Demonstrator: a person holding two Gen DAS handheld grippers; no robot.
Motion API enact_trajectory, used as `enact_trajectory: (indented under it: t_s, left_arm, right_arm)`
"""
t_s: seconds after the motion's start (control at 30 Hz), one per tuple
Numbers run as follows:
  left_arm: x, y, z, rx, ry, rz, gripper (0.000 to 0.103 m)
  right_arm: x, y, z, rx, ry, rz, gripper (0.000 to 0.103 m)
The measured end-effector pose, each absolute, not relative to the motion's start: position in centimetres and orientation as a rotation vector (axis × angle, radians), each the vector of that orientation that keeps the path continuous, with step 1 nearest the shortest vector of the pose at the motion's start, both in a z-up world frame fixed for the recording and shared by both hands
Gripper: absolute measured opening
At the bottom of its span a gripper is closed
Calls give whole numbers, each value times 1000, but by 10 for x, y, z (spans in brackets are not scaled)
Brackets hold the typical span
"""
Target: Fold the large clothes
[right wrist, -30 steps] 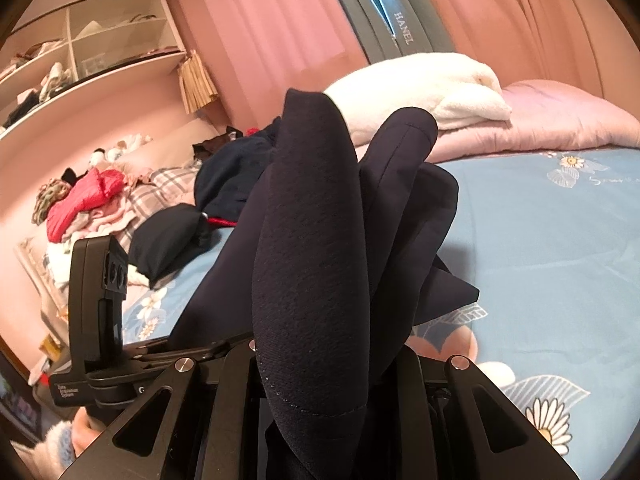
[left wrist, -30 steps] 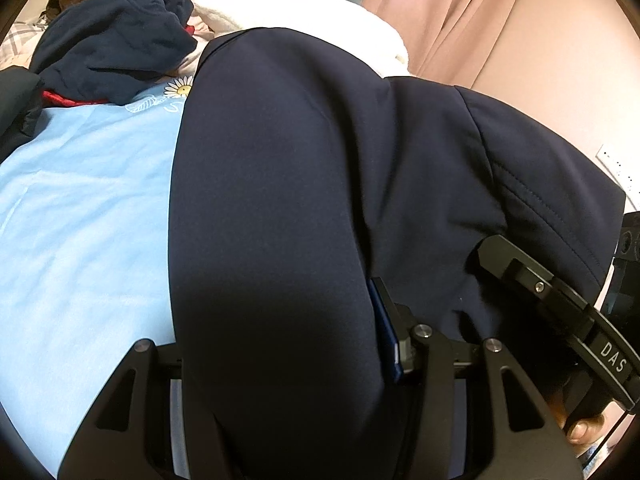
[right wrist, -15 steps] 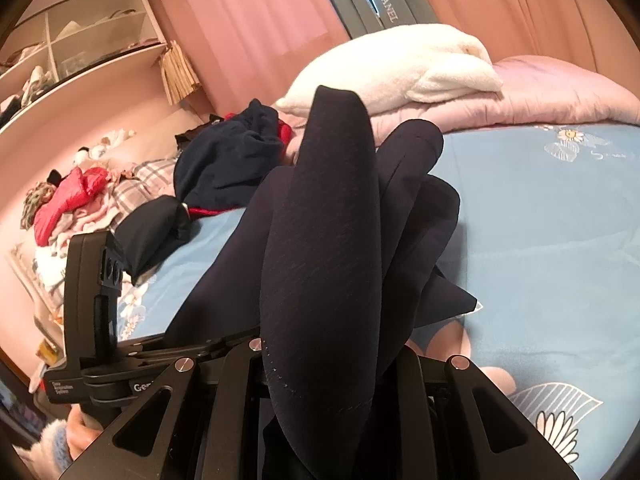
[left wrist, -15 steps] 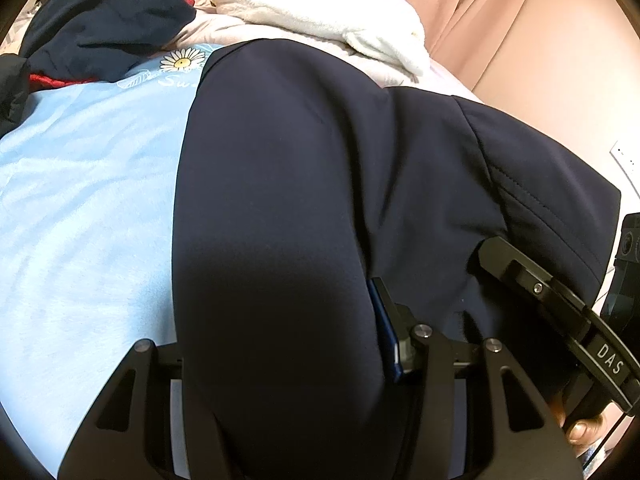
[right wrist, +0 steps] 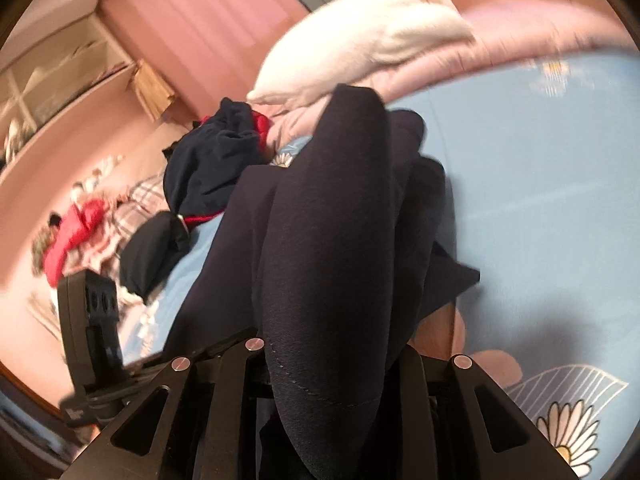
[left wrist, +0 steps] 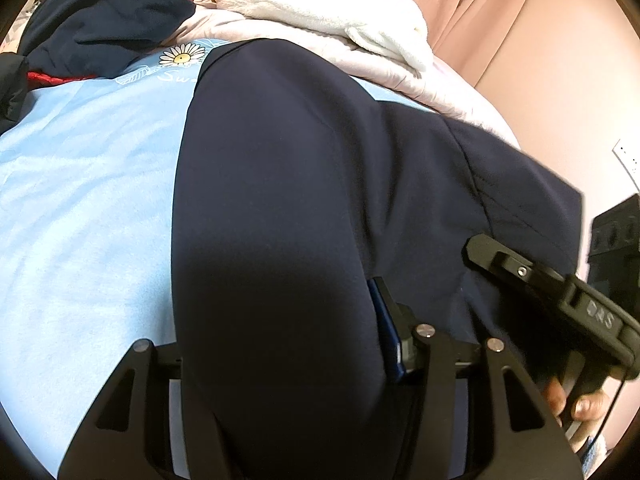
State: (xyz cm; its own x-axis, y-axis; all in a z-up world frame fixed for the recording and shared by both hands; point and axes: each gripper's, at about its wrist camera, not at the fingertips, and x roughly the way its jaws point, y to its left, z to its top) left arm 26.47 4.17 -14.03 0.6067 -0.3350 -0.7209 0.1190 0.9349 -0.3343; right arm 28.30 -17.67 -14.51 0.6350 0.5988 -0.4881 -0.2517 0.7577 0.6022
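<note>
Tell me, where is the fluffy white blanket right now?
The white blanket lies at the far end of the bed, on the pink quilt, beyond the navy garment. In the left wrist view it sits top centre.

Dark navy garment [left wrist: 280, 208]: smooth, heavy fabric with stitched seams, bunched into rounded vertical folds. Held raised above the light blue bed sheet [left wrist: 80, 200], one loose corner [right wrist: 460, 276] hanging toward the sheet. Garment type cannot be determined.

Left gripper [left wrist: 288, 360] clamped on dark fabric, right gripper [right wrist: 332, 380] apparently clamped likewise, both side by side
</note>
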Motion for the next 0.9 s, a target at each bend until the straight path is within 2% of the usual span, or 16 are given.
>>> enact_trajectory:
  t_s: [0.3, 0.5, 0.57, 0.9]
  left_arm:
    - [267, 45, -140, -260, 897, -271, 57]
    - [262, 49, -137, -225, 893, -248, 59]
    - [258, 49, -135, -199, 887, -236, 60]
    - [246, 56, -134, -143, 887, -218, 62]
  right_arm:
    - [290, -195, -170, 696, 820, 502, 27]
    - [283, -196, -159, 645, 816, 418, 39]
    - [281, -202, -158, 635, 810, 379, 48]
    - [284, -200, -154, 555, 805, 294, 49]
